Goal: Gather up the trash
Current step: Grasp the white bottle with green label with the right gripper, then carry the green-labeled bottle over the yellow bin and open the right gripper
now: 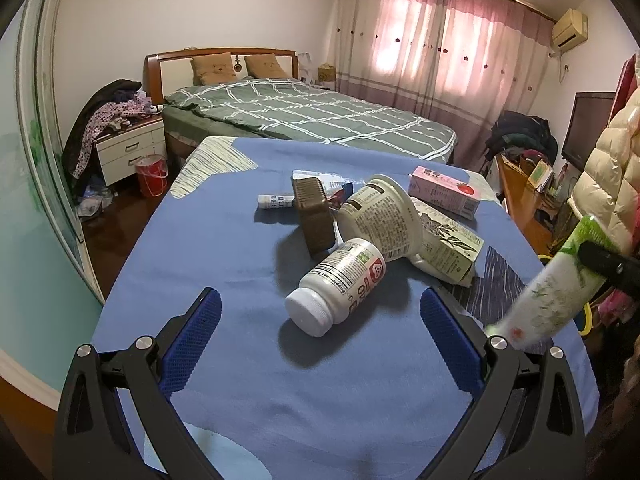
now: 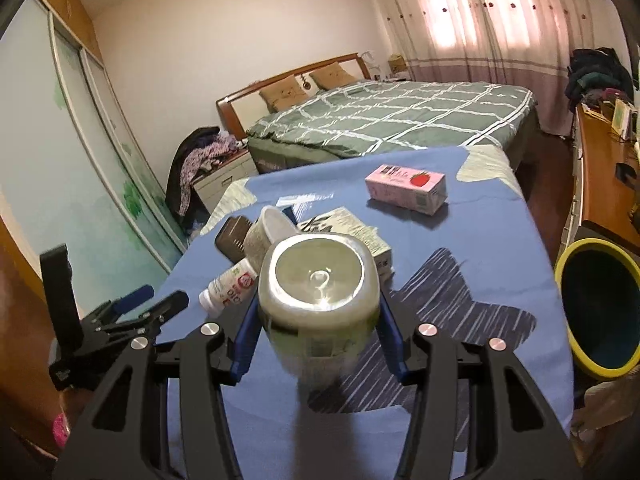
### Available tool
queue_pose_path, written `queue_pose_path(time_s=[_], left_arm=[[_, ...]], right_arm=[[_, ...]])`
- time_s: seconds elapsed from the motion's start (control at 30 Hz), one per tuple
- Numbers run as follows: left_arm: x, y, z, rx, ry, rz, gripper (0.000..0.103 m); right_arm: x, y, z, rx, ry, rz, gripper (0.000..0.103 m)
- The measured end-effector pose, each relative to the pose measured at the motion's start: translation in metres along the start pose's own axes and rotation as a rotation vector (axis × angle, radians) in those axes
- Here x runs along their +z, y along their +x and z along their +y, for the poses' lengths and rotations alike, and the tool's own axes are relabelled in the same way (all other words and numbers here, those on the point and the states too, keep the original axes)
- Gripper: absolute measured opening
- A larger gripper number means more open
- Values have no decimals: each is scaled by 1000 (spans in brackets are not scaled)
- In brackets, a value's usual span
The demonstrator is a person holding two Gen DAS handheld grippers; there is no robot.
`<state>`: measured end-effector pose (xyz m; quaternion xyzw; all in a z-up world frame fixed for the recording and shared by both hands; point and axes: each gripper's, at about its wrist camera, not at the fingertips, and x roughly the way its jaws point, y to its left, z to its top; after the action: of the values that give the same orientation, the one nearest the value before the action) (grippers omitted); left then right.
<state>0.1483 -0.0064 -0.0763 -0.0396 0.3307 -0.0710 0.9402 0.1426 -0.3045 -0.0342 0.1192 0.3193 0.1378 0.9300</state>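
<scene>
Right gripper (image 2: pixel 318 332): pinching a green-and-white tube (image 2: pixel 318 300) between its blue pads, bottom end toward the camera — held off the table, over its right side.
Tube, left view: the same tube (image 1: pixel 548 292) hangs slanted at the table's right edge, clamped near its top by a black finger.
Left gripper (image 1: pixel 320 340): spread wide, nothing between the pads, low over the table's near end and apart from the cloth.
Bottle (image 1: pixel 338 286): white, lying on its side just ahead of the left gripper, cap toward the near edge.
Cup (image 1: pixel 380 218): paper, tipped over mid-table, touching the bottle's far end.
Carton (image 1: pixel 448 242): leaf print, flattened, lying under the cup on its right.
Brown box (image 1: pixel 314 216): left of the cup, propped at a tilt.
Pink carton (image 1: pixel 444 192): strawberry print — near the far right corner, apart from the heap.
Bin (image 2: pixel 600 308): yellow rim, dark inside, off the table's right edge.
Table (image 1: pixel 208 240): covered by a blue cloth.
</scene>
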Motion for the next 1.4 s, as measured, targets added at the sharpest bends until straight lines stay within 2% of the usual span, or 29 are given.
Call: queue_pose_path(time_s=[0.3, 0.47, 0.67, 0.83, 1.1, 1.27, 1.4], left_arm=[[-2, 9, -7, -1, 17, 24, 98], [-2, 14, -11, 0, 28, 34, 98], [-1, 18, -16, -2, 44, 39, 98], [-1, 21, -22, -5, 58, 45, 98], [2, 28, -33, -5, 80, 57, 98], [2, 33, -35, -5, 82, 67, 98], [2, 40, -32, -3, 78, 77, 98]], right_arm=[[8, -24, -27, -38, 56, -57, 50], [13, -41, -54, -111, 104, -117, 50], [18, -66, -100, -257, 185, -194, 50], [18, -85, -146, -463, 244, -252, 50], [6, -63, -219, -664, 336, -186, 50], [-1, -46, -237, -700, 356, -142, 52], [-5, -42, -225, -657, 363, -146, 56]])
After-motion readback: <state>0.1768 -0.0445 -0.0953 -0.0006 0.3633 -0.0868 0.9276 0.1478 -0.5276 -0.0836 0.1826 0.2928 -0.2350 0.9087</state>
